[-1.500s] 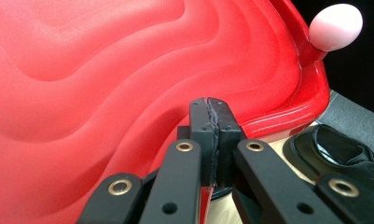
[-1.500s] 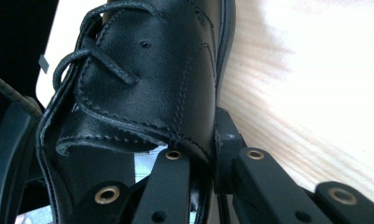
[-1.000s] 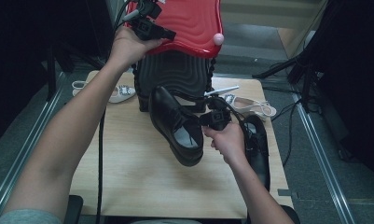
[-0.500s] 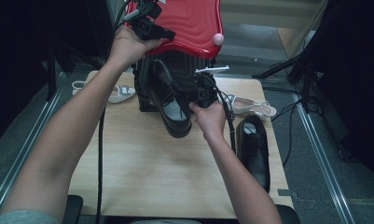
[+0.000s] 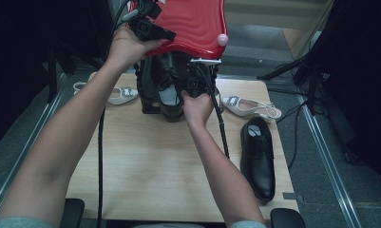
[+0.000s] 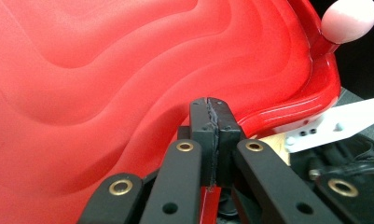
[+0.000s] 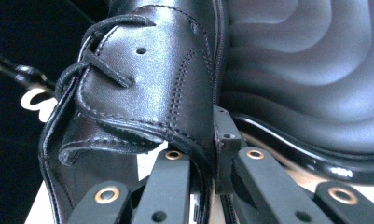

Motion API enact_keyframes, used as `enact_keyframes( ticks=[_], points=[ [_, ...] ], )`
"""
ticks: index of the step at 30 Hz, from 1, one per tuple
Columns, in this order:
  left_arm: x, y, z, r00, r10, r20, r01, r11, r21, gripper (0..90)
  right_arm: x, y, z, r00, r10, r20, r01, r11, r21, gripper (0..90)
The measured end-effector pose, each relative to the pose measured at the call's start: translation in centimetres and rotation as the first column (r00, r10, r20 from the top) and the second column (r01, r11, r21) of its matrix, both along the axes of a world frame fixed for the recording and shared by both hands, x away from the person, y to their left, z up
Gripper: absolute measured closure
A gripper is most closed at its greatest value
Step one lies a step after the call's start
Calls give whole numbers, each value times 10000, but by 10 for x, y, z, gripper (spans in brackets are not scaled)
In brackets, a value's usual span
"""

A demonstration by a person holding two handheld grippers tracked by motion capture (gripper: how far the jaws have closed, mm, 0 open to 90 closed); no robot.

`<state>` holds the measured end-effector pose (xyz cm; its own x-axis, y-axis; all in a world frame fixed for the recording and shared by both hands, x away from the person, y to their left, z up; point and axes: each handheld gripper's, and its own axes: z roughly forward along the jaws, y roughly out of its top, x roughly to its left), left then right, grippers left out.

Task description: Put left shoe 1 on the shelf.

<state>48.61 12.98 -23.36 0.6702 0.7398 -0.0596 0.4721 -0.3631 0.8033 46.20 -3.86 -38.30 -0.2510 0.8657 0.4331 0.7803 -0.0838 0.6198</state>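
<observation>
The left gripper [image 6: 211, 140] was clamped on the rim of the red lid [image 5: 193, 23], holding the lid up and open over the black case [image 5: 152, 90] at the far edge of the desk [image 5: 145, 166]. The right gripper [image 7: 208, 158] was pinched tight on the side wall of a black shoe [image 7: 147, 93], and the shoe sat at the mouth of the case, toe pointing down.

To do this step well, I think the lid should be kept high so the shoe did not bump it. The shoe should go in slowly, toe first, and slide to one side, so its mate [image 5: 258, 156] could fit too. That other black shoe lay flat near the right edge of the desk. The right gripper should let go only when the shoe rested in the case.

The left arm reached far and up, hand [image 5: 126, 47] bent over the lid rim. The right arm was stretched forward and low, hand [image 5: 196, 107] just in front of the case
</observation>
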Motion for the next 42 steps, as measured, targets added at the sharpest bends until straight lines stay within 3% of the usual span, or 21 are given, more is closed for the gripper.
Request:
enact_keyframes(
  ticks=[1, 2, 8, 11, 13, 16, 21, 26, 36, 42],
  points=[
    [0, 0, 0, 10000, -10, 4, 10, 10000, -14, 900, 1, 1, -1, 9996, 49, 281, -49, 10000, 15, 874],
    [0, 0, 0, 10000, -26, 9, 26, 10000, -40, 900, 2, 3, 0, 9998, -141, 139, 142, 9999, -54, 874],
    [0, 1, -1, 10000, -26, -5, 26, 9999, -166, 900, 7, 10, -4, 9974, -602, 399, 603, 9982, -14, 863],
    [0, 1, -1, 10000, -25, 3, 25, 9999, -155, 900, 7, 10, -6, 9980, -394, 489, 397, 9992, -62, 803],
    [0, 1, -1, 10000, -12, 10, 12, 9999, -135, 900, 7, 10, -6, 9992, -234, 322, 233, 9997, 20, 758],
    [0, 0, -1, 10000, 0, 22, 0, 9999, -117, 900, 7, 12, -8, 9992, -147, 363, 163, 9989, -434, 749],
    [0, 0, -1, 10000, -14, 27, 14, 9999, -121, 900, 7, 10, -8, 9999, -30, 108, 33, 9997, -236, 713],
    [0, 0, -1, 10000, 3, 46, -2, 10000, -89, 900, 5, 7, -9, 9995, 235, 198, -220, 9970, -744, 648],
    [0, 0, -1, 10000, 32, 61, -32, 10000, -46, 900, 1, 4, -10, 9986, 532, 65, -520, 9912, -1220, 558],
    [0, 0, -1, 10000, 38, 64, -38, 10000, -43, 900, -1, 2, -10, 9980, 630, -58, -633, 9906, -1214, 538]
  ],
)
